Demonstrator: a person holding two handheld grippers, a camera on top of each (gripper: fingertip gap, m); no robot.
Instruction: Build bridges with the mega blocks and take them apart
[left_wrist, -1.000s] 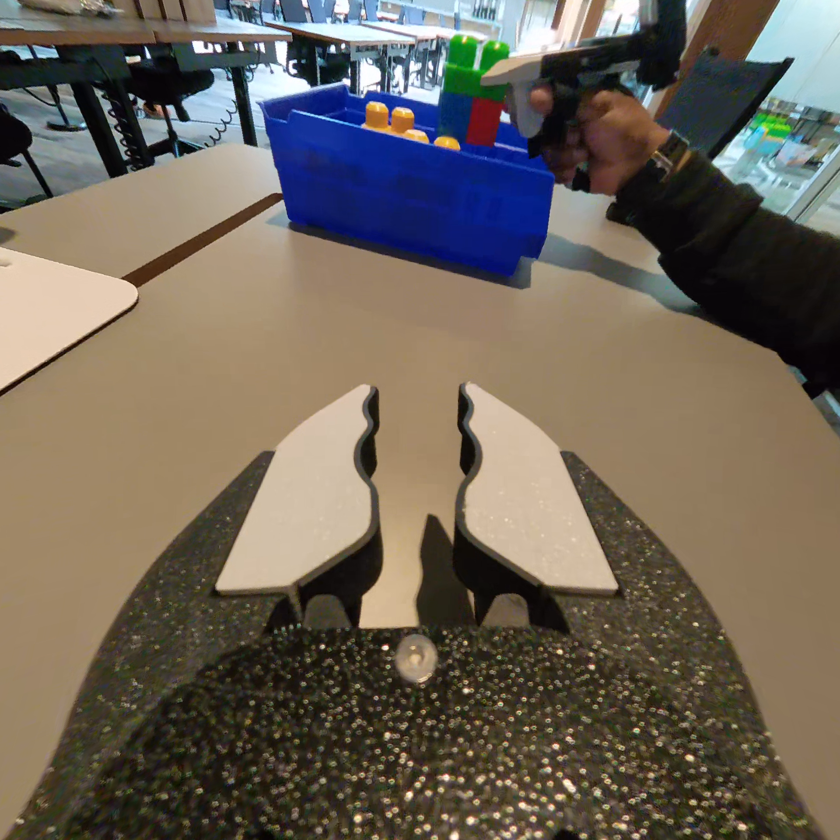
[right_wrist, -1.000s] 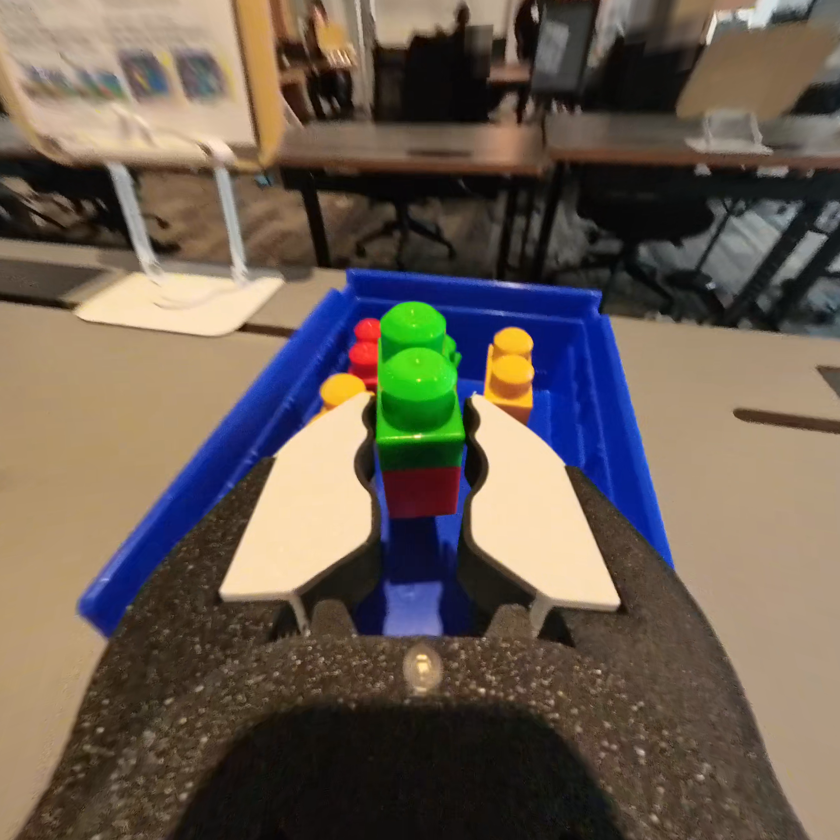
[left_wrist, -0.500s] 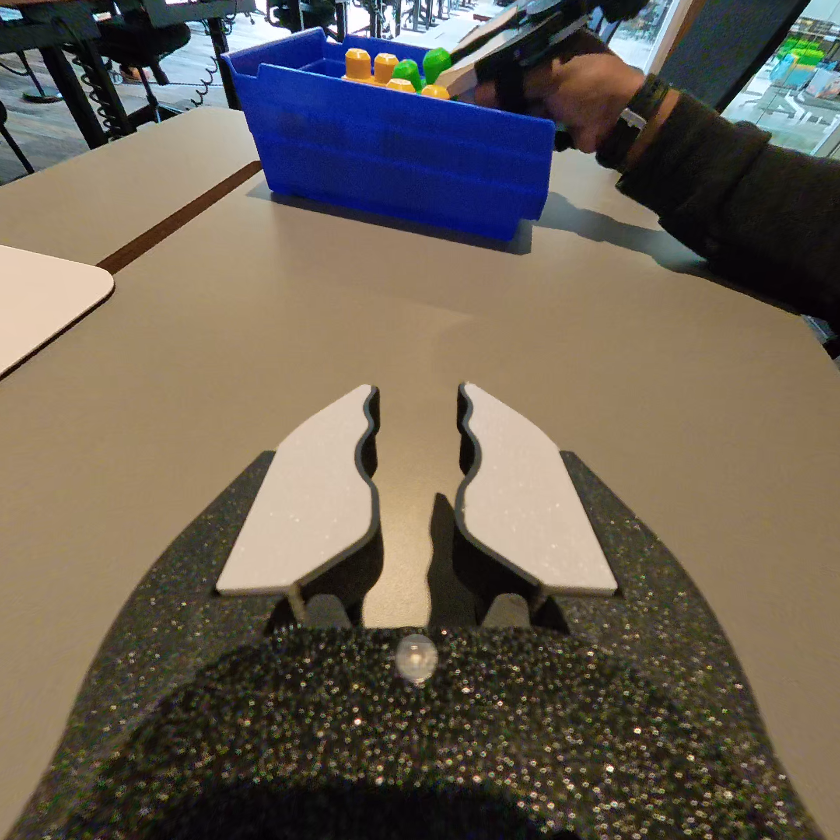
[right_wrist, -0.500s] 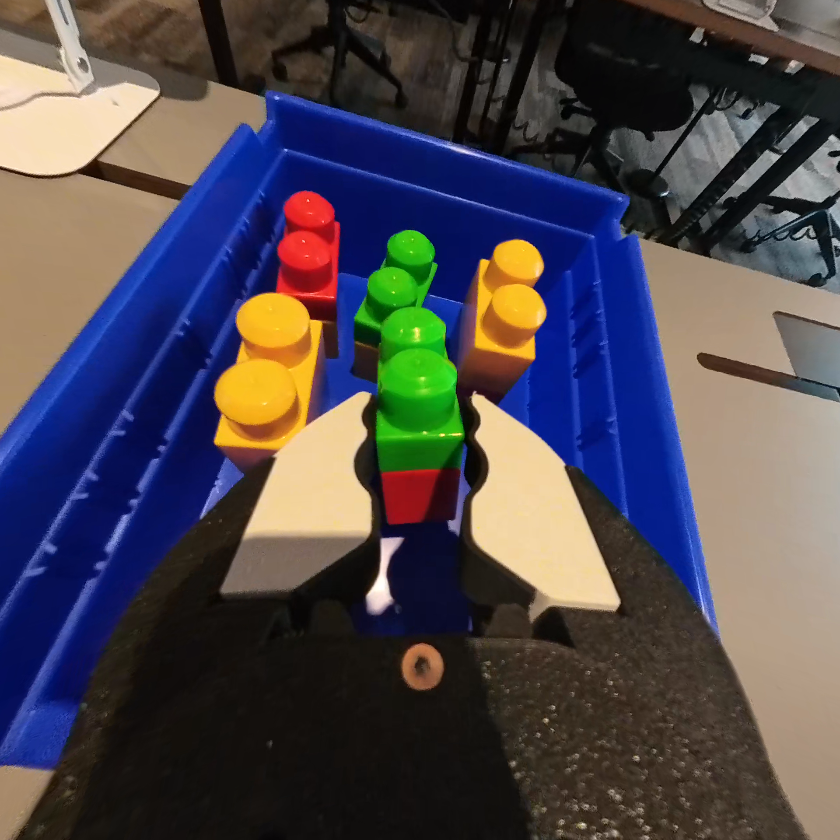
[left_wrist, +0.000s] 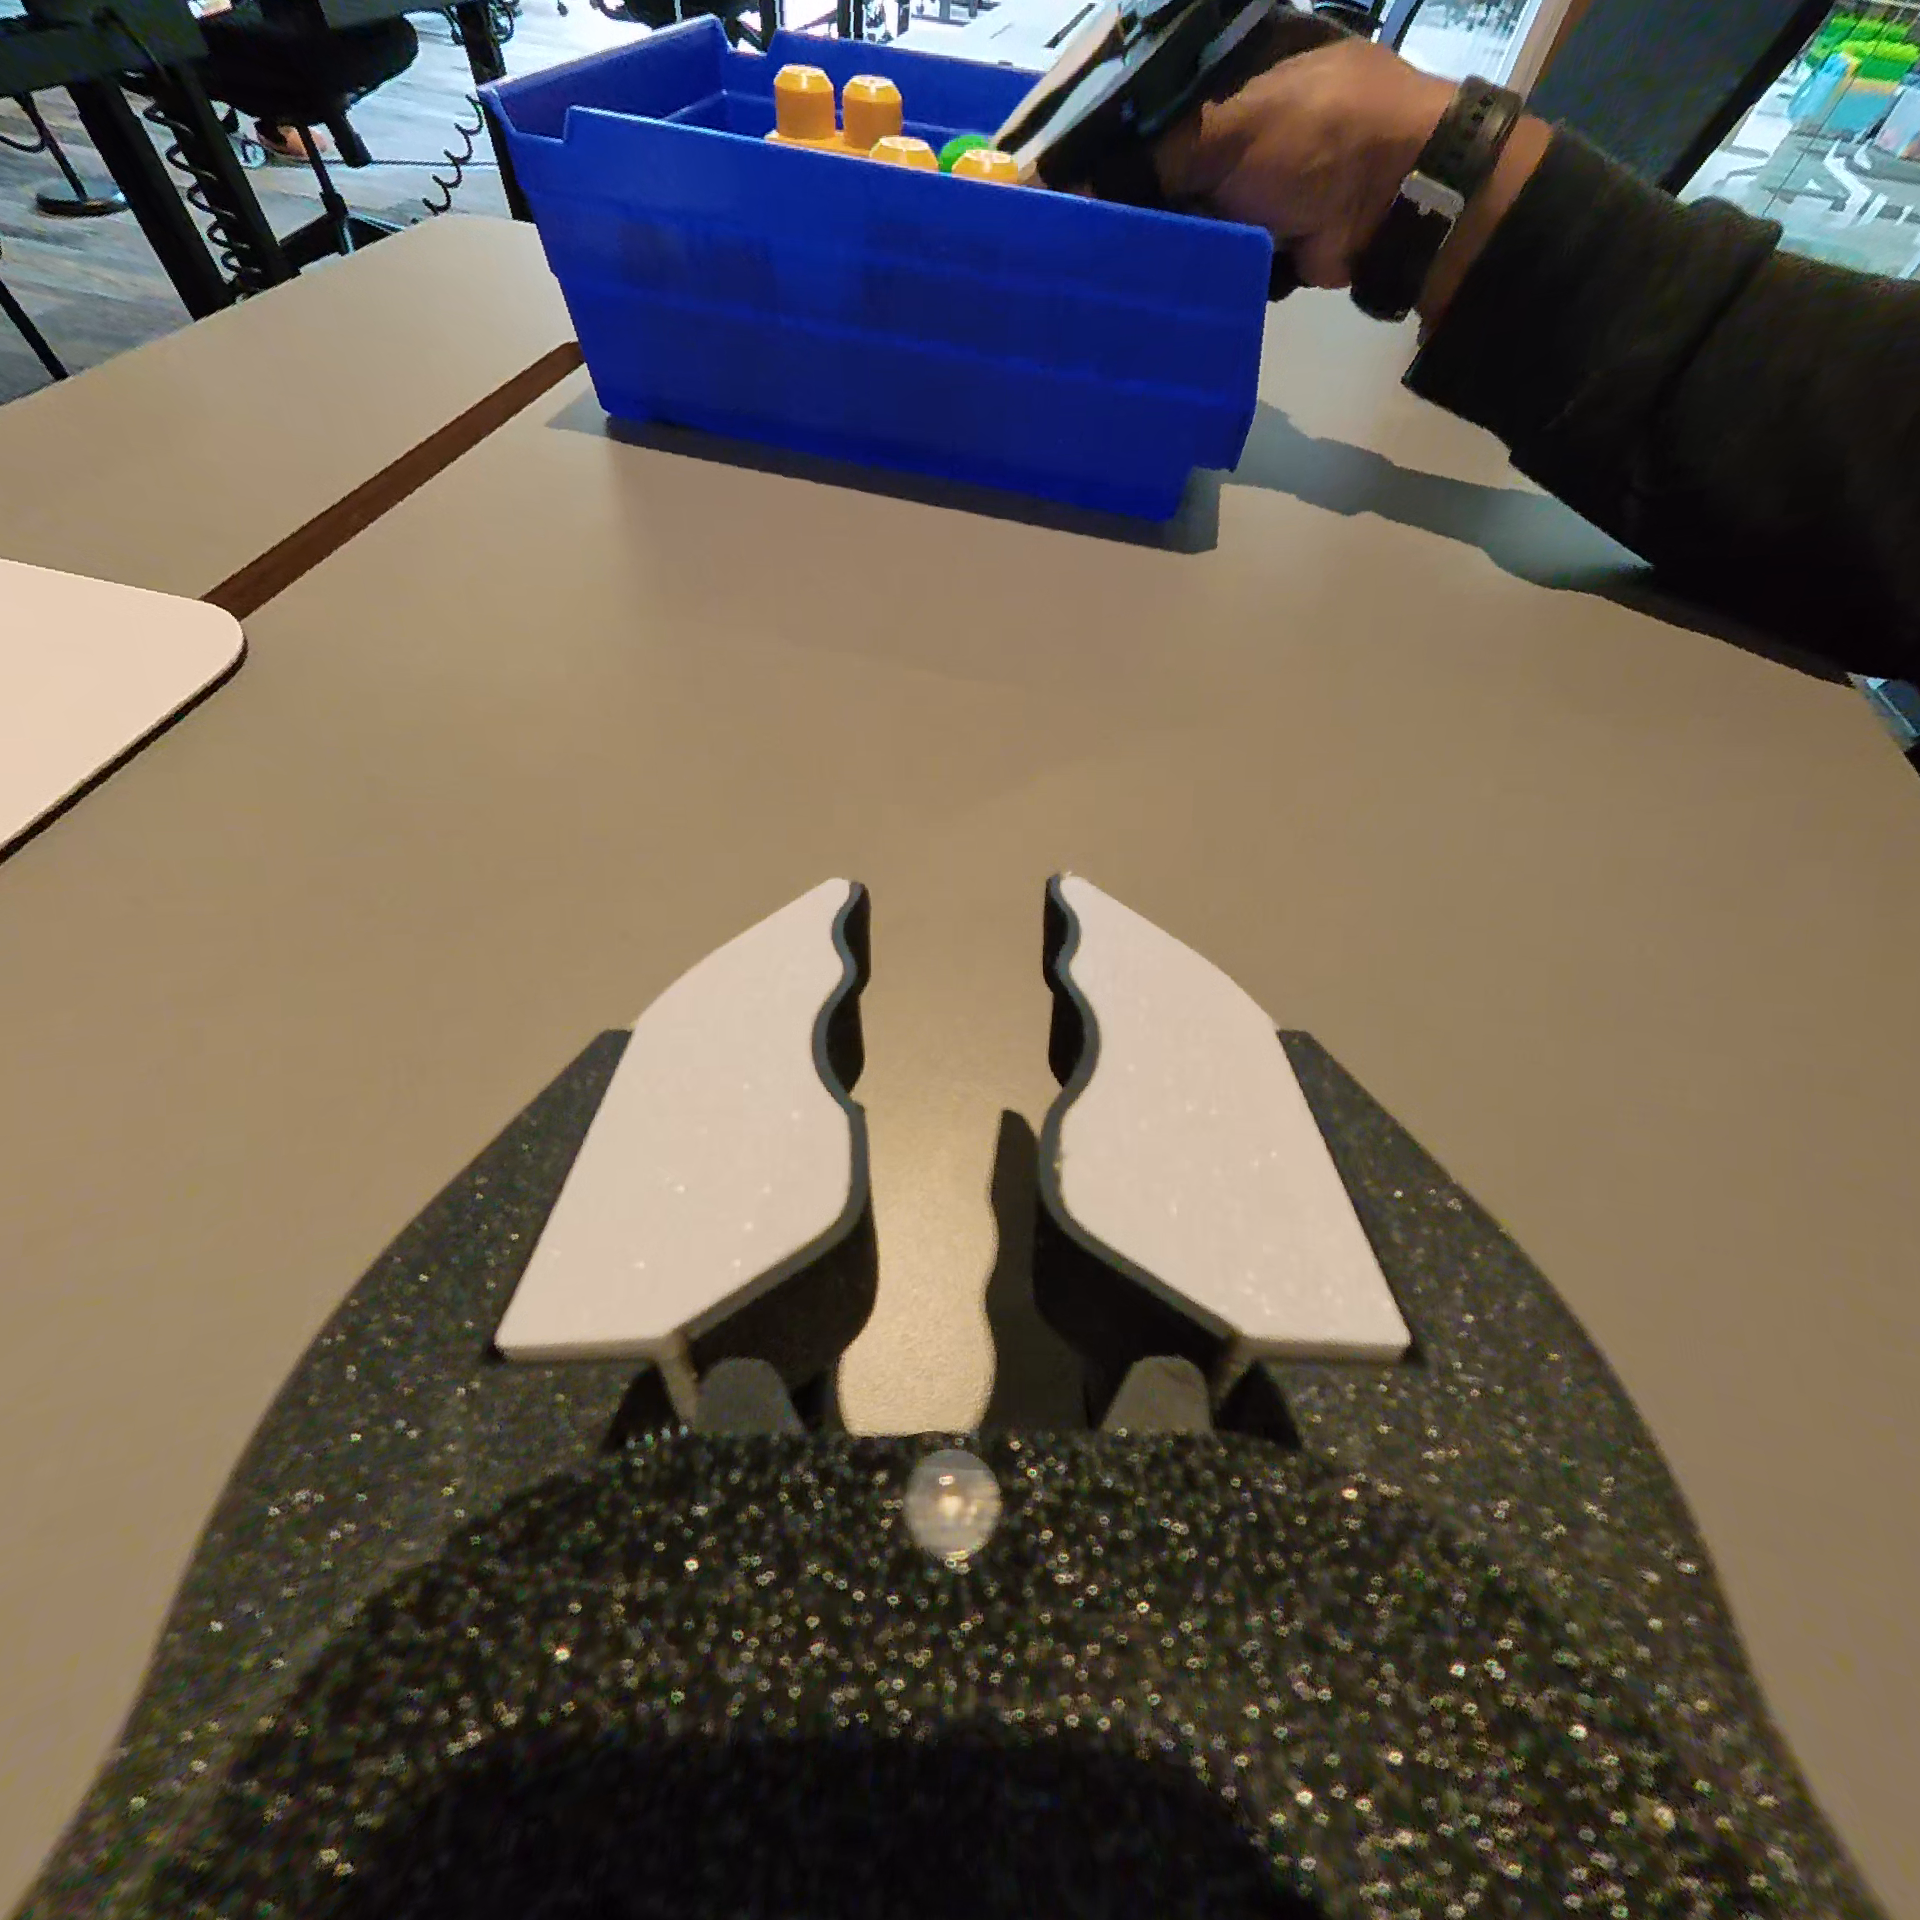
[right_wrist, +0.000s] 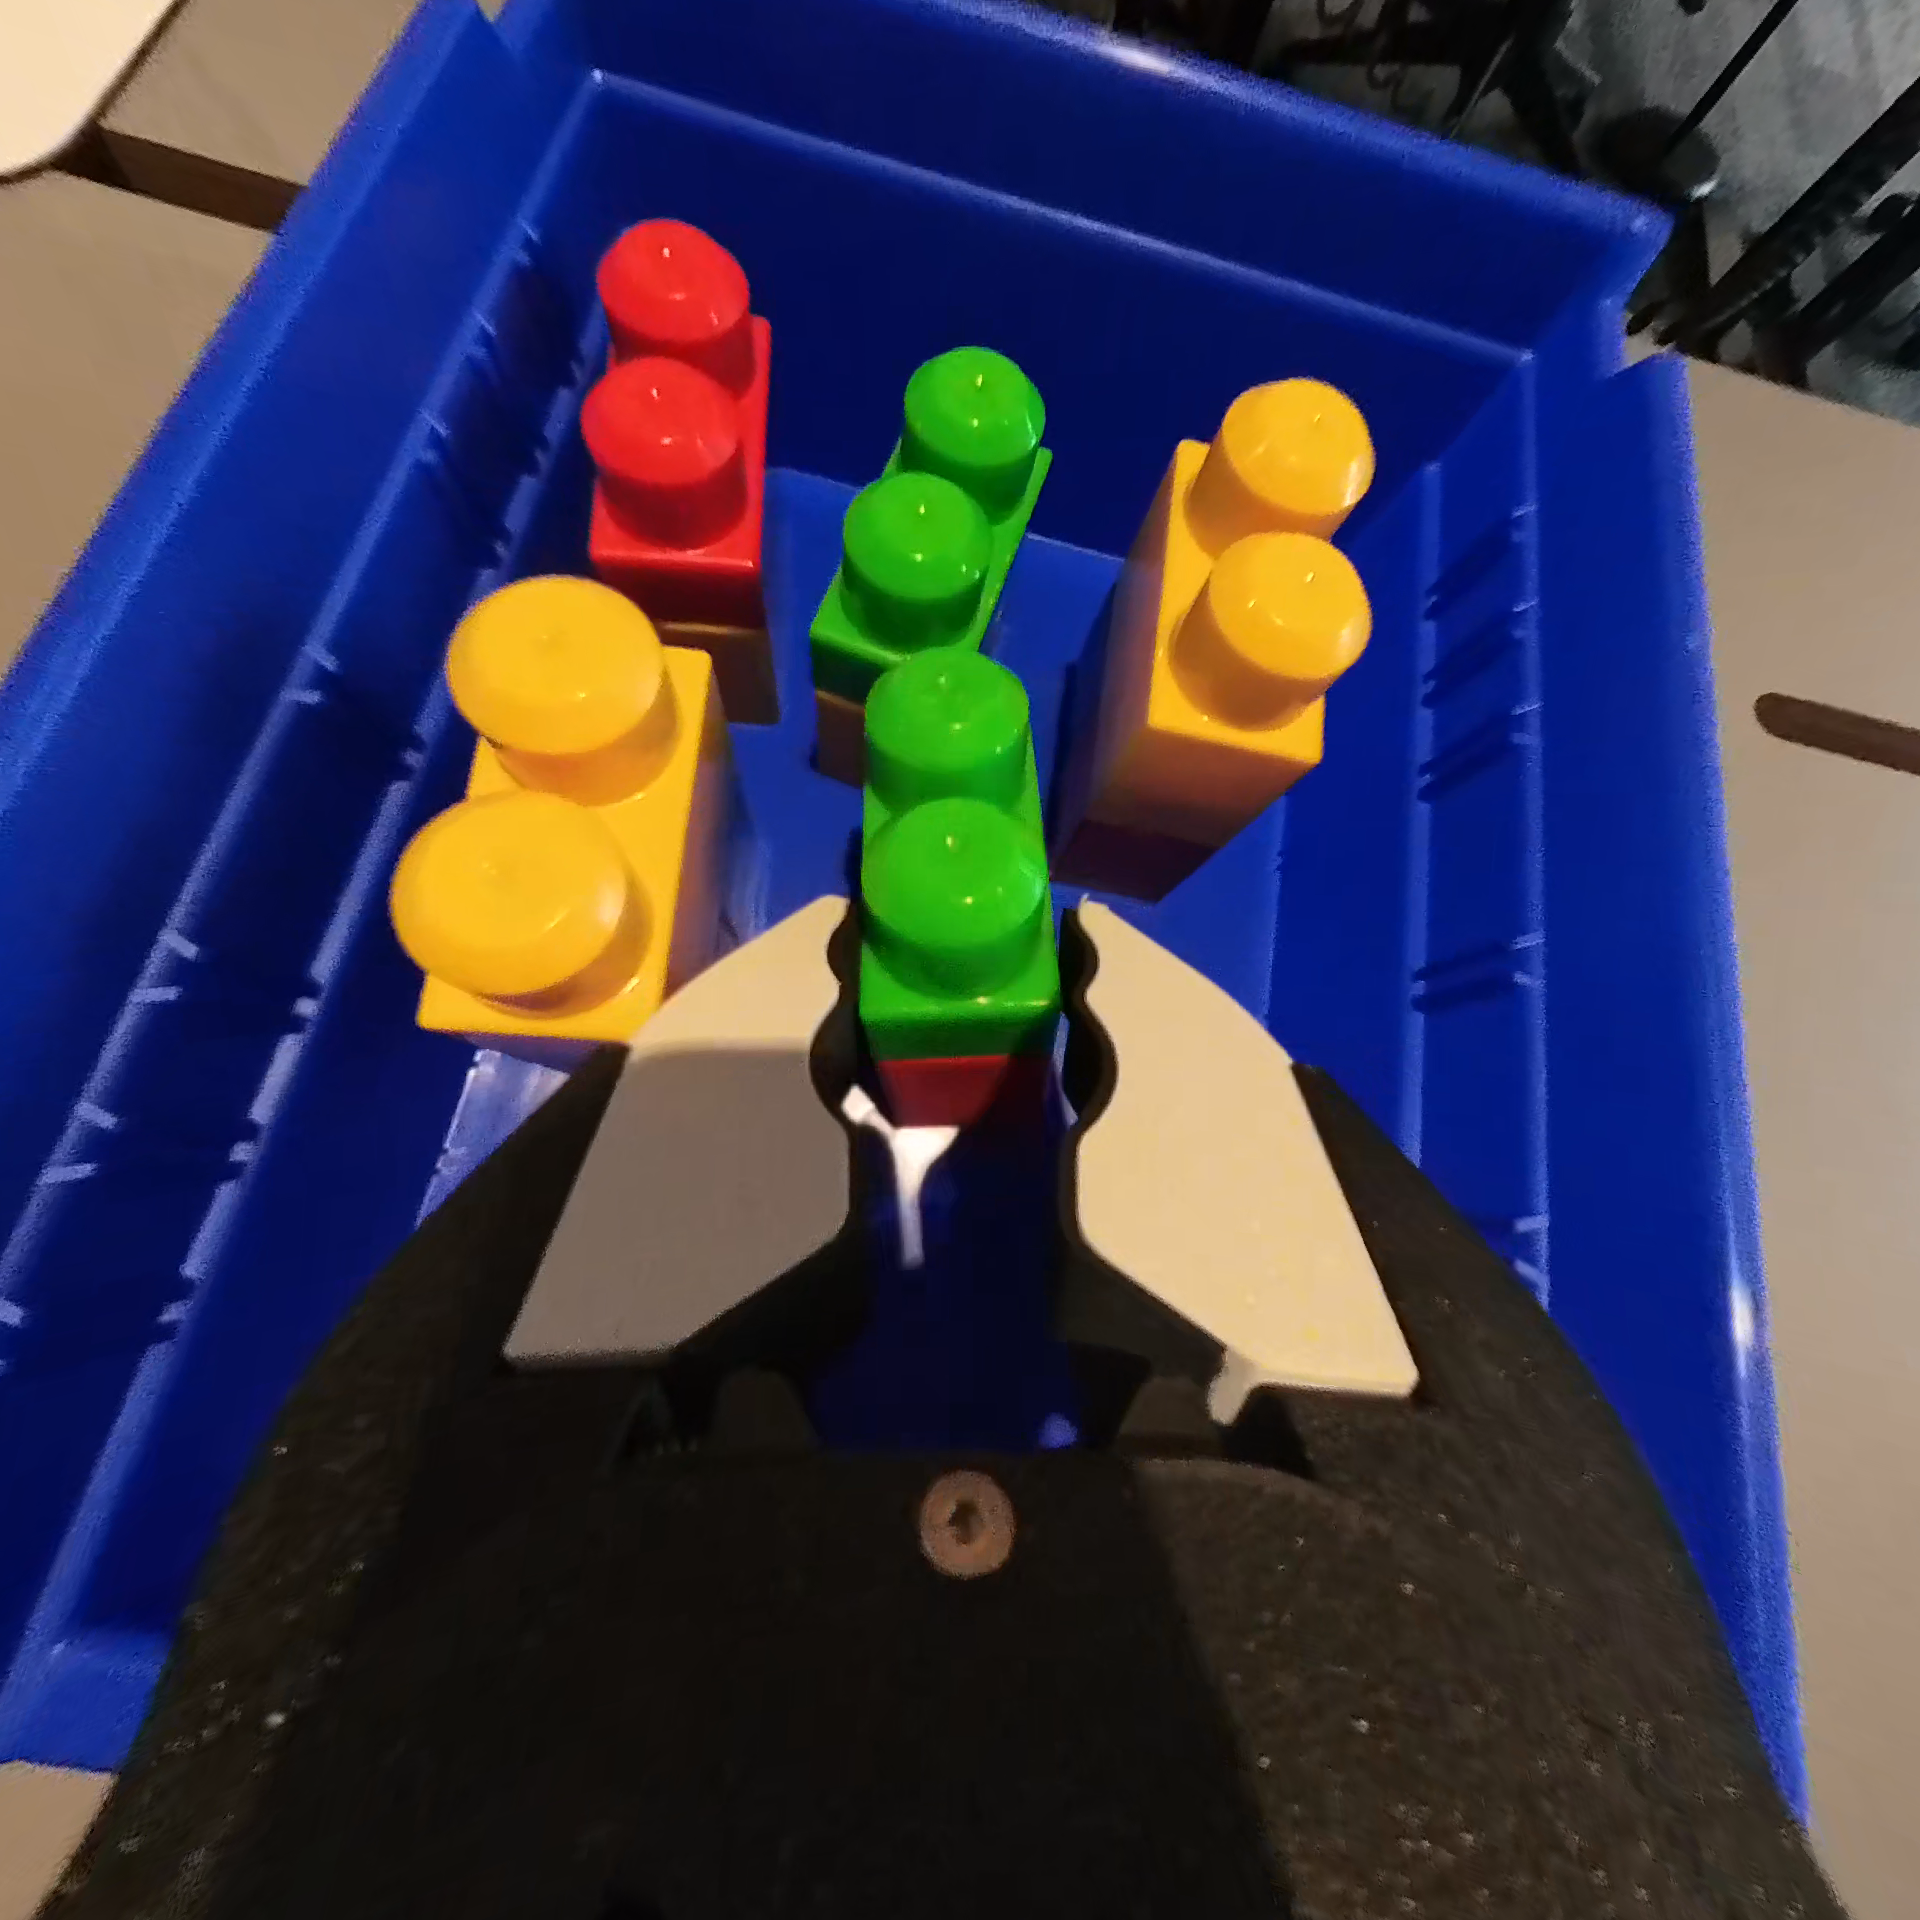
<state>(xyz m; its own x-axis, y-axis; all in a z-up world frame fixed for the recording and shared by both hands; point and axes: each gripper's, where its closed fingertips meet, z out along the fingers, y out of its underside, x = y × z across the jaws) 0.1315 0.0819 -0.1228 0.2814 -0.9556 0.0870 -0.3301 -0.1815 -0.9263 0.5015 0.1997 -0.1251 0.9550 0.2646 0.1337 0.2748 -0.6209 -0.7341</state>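
Note:
My right gripper (right_wrist: 954, 935) is shut on a block stack, a green block (right_wrist: 951, 883) on top with a red one (right_wrist: 940, 1086) under it, held down inside the blue bin (right_wrist: 260, 727). Around it in the bin stand a red block (right_wrist: 675, 416), a green block (right_wrist: 935, 520) and two yellow blocks (right_wrist: 561, 810) (right_wrist: 1247, 623). My left gripper (left_wrist: 954, 904) is open and empty, low over the grey table (left_wrist: 935, 707), well in front of the bin (left_wrist: 914, 312). The right gripper (left_wrist: 1101, 73) shows there too, held by a hand and dipping into the bin.
A white board (left_wrist: 94, 707) lies at the table's left edge, beside a dark seam (left_wrist: 384, 488). The person's dark sleeve (left_wrist: 1714, 416) reaches in from the right. Office desks and chairs stand behind the table. There is about 40 cm between the tips of the two grippers.
My right gripper has come down into the bin with the green and red stack, which was high above the rim a second ago. My left gripper has barely moved.

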